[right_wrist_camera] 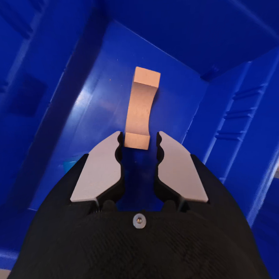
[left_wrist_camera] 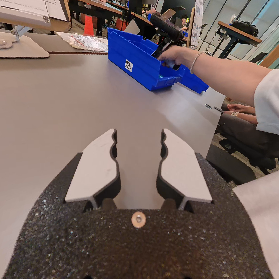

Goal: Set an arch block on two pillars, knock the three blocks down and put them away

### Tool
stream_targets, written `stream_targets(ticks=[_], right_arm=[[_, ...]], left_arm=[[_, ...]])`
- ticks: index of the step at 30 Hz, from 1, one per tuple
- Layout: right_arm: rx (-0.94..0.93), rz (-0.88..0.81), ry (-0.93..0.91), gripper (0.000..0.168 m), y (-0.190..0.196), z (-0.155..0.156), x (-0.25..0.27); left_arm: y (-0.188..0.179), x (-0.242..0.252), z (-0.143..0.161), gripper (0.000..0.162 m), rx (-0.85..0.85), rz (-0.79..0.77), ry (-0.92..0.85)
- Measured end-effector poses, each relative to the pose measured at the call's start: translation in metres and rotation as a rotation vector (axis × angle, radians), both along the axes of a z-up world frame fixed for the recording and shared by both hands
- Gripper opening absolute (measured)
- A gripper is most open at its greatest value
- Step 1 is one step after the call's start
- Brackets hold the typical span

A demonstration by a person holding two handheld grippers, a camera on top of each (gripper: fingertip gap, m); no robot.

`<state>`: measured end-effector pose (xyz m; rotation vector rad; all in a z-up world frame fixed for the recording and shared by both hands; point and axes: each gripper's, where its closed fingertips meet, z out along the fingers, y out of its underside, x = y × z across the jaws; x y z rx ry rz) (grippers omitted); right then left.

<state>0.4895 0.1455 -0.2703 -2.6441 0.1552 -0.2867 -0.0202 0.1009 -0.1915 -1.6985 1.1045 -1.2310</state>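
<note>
A white sticker (left_wrist_camera: pixel 128 65) with a black square code sits on the blue bin's (left_wrist_camera: pixel 140 66) side wall.

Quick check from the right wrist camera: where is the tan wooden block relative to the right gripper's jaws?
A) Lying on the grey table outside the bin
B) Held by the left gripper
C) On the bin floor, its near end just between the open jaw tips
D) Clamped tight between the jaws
C: the tan wooden block lies on the blue bin floor, and the right gripper has open jaws flanking its near end with gaps showing.
</note>
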Motion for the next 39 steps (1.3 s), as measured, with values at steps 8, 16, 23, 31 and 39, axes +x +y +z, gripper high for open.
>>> stream_targets(ticks=[8, 16, 23, 31, 39], right_arm=[[0.112, 0.059, -0.106, 0.05, 0.02, 0.061, -0.018], [0.628, 0.389, 0.129, 0.057, 0.047, 0.161, -0.209], [0.704, 0.627, 0.285, 0.058, 0.037, 0.139, -0.346], [0.621, 0.681, 0.252, 0.059, 0.035, 0.109, -0.375], [0.581, 0.7, 0.235, 0.059, 0.021, 0.099, -0.374]], left_arm=[[0.008, -0.011, -0.005, 0.055, -0.007, 0.029, 0.009], [0.074, -0.051, 0.024, 0.063, 0.084, 0.236, 0.029], [0.162, -0.109, 0.068, 0.059, 0.249, 0.489, 0.079], [0.227, -0.134, 0.07, 0.064, 0.132, 0.555, 0.189], [0.287, -0.111, 0.049, 0.065, 0.075, 0.499, 0.383]])
